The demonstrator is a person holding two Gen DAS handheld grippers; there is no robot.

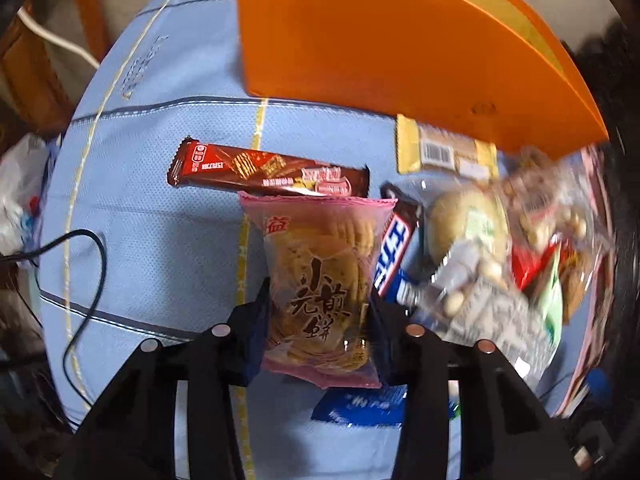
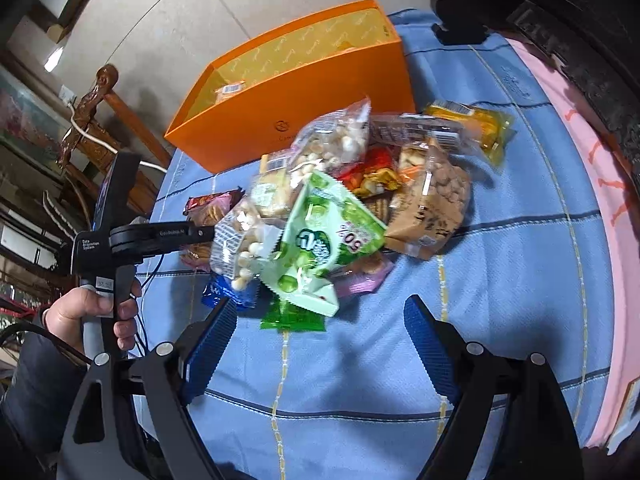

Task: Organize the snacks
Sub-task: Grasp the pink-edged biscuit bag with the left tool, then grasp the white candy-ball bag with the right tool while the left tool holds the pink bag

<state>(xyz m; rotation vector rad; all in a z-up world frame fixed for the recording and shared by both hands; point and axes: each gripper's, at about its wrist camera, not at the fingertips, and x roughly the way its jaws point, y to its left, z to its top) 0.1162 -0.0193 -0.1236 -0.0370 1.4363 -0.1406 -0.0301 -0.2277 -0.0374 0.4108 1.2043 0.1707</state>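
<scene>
The left tongs (image 1: 320, 308) pinch the pink cracker packet (image 1: 320, 288) at centre frame. Lift it straight, then carry it to the orange box (image 1: 380, 40) at the top. The right tongs (image 2: 320, 340) gape wide, empty.

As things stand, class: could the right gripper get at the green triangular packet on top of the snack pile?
Probably yes. The right gripper is open and empty, and the green packet lies uncovered on top, straight ahead of it.
</scene>
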